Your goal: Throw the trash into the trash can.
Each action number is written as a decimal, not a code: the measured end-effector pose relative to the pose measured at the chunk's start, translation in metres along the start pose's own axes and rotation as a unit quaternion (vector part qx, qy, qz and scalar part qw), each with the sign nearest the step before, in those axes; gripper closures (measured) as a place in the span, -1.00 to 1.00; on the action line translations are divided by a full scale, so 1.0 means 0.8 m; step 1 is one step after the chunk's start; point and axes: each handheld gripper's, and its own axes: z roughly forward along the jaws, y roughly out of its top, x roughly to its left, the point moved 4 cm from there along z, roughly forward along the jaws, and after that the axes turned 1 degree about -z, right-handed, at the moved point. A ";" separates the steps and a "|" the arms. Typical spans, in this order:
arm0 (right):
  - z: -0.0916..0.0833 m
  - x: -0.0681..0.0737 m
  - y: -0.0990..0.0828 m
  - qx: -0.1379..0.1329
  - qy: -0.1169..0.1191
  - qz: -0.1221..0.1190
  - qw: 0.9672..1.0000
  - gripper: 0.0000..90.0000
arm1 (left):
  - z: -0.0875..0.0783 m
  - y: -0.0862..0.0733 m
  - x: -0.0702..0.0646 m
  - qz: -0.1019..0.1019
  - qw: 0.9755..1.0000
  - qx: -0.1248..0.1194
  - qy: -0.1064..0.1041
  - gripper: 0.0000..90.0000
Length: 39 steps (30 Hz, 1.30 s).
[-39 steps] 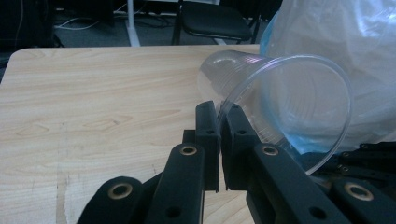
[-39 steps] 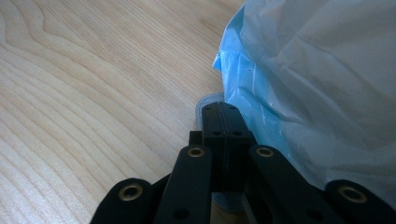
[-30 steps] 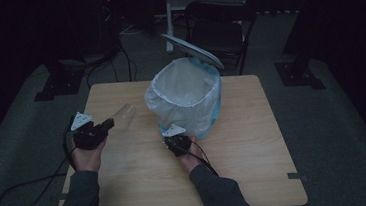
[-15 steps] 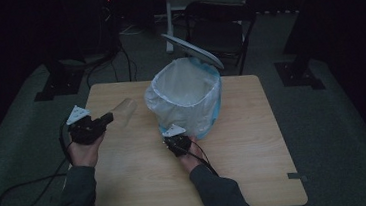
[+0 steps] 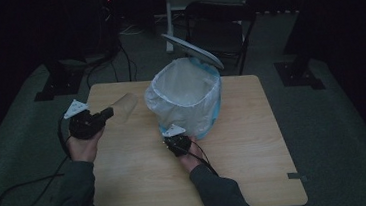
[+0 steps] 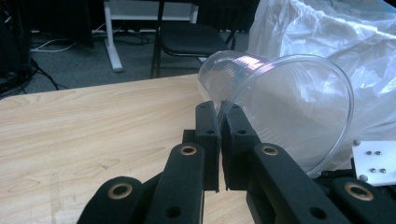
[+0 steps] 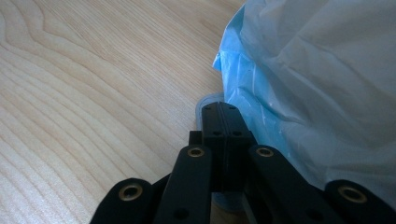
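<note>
A clear plastic cup (image 5: 123,105) lies sideways in the air over the left part of the wooden table (image 5: 257,167). My left gripper (image 5: 109,112) is shut on it. In the left gripper view my left gripper (image 6: 219,109) pinches the wall of the cup (image 6: 285,112) at its rim, mouth toward the camera. A bin (image 5: 185,93) lined with a white bag stands mid-table with its lid (image 5: 191,49) raised. My right gripper (image 5: 175,138) is shut at the bin's foot. In the right gripper view my right gripper (image 7: 220,108) rests over a small grey-blue pedal (image 7: 205,100) beside the bag (image 7: 317,70).
A dark chair (image 5: 220,29) stands behind the table. A cable (image 5: 27,187) trails from the left gripper over the floor on the left. Bare tabletop stretches right of the bin and along the front edge.
My left gripper has risen a little with the cup in it. The right gripper and the bin have stayed put.
</note>
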 end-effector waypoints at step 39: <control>0.000 0.000 0.000 0.000 -0.003 0.004 1.000 1.00 | 0.001 0.064 -0.022 0.030 0.999 -0.021 -0.020 0.94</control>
